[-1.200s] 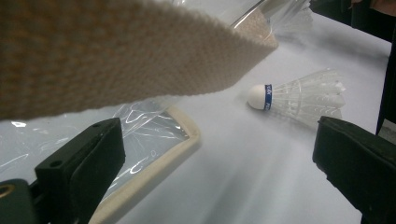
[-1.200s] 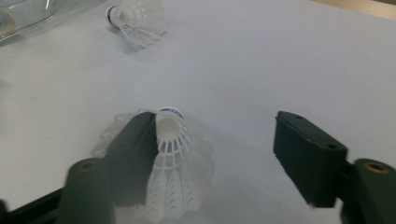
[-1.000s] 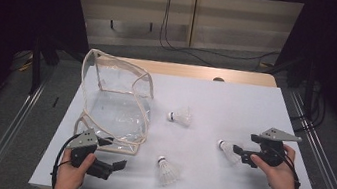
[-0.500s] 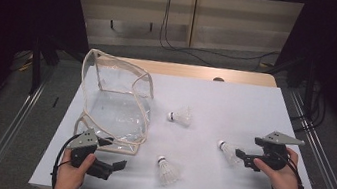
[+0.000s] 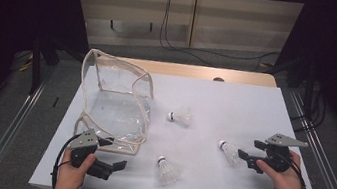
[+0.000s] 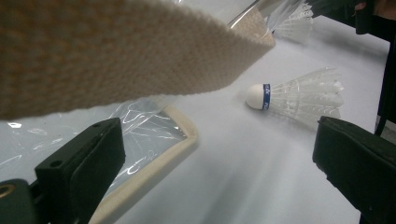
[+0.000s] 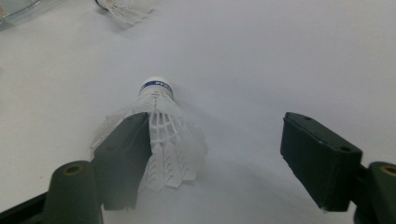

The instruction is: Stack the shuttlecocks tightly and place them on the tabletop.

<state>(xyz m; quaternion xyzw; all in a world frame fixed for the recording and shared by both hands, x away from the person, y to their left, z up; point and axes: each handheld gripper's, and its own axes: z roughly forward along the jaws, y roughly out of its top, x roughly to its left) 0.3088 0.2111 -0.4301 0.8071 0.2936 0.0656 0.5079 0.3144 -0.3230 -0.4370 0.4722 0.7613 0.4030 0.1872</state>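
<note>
Right tongs (image 7: 210, 158) open, white feathered shuttlecock (image 7: 161, 135), blue-banded cork

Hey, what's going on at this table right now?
A person holds a two-jaw gripper in each hand at a white table. The right gripper has just been closing around a white feathered shuttlecock with a blue-banded cork; its skirt lies between the fingers, against one, not yet pinched. The left gripper waits open beside a clear plastic bag with beige webbing trim. Two more white shuttlecocks lie loose on the table.
</note>
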